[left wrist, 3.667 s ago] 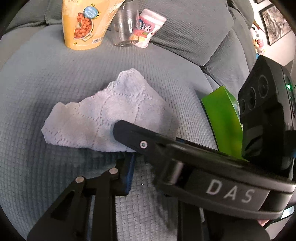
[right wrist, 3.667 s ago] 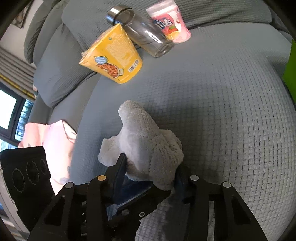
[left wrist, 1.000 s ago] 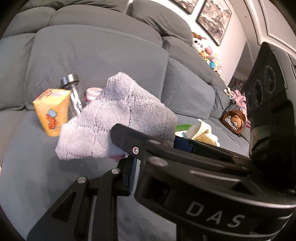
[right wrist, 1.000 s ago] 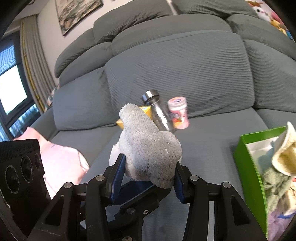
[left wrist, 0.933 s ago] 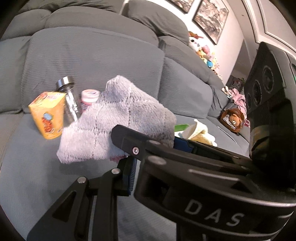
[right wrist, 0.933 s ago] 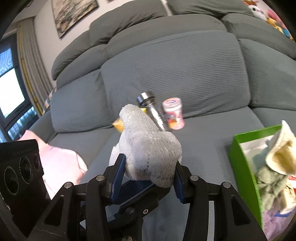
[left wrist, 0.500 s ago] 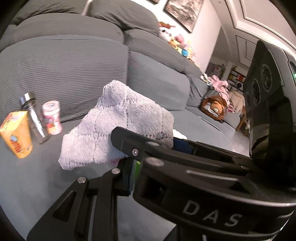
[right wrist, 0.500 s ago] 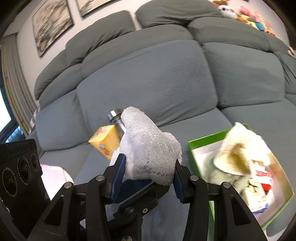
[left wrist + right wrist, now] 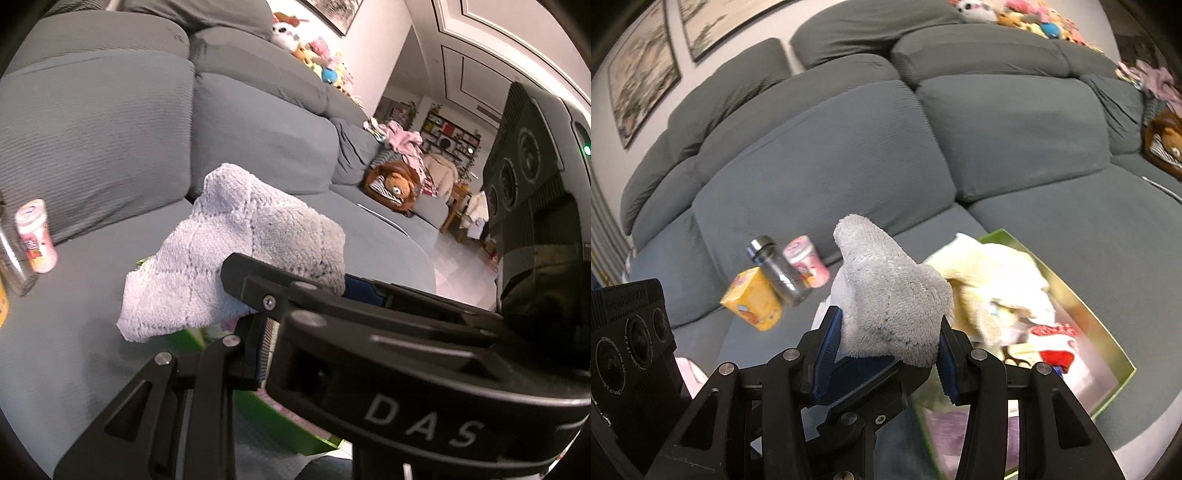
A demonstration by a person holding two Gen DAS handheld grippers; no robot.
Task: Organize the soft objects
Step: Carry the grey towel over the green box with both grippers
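Observation:
A fluffy grey cloth [image 9: 236, 258] hangs in the air between both grippers. My left gripper [image 9: 258, 332] is shut on one end of it, and its far finger is hidden behind the other tool. My right gripper [image 9: 886, 350] is shut on the cloth [image 9: 890, 295], its blue pads [image 9: 827, 339] pressing a bunched end. Just right of and below the cloth is the green box [image 9: 1100, 332], holding a cream towel [image 9: 997, 280] and other soft items. In the left wrist view the green box [image 9: 306, 435] shows below the tools.
On the grey sofa seat [image 9: 1089, 229], left of the box, stand a yellow carton [image 9: 753, 302], a clear bottle [image 9: 779, 273] and a pink-lidded tub [image 9: 809, 266]. A brown plush toy [image 9: 391, 184] lies far along the sofa. Back cushions rise behind.
Both grippers carried the cloth to the right across the sofa, away from the carton and bottle. The green box has come in under and beside the cloth. Both grips held.

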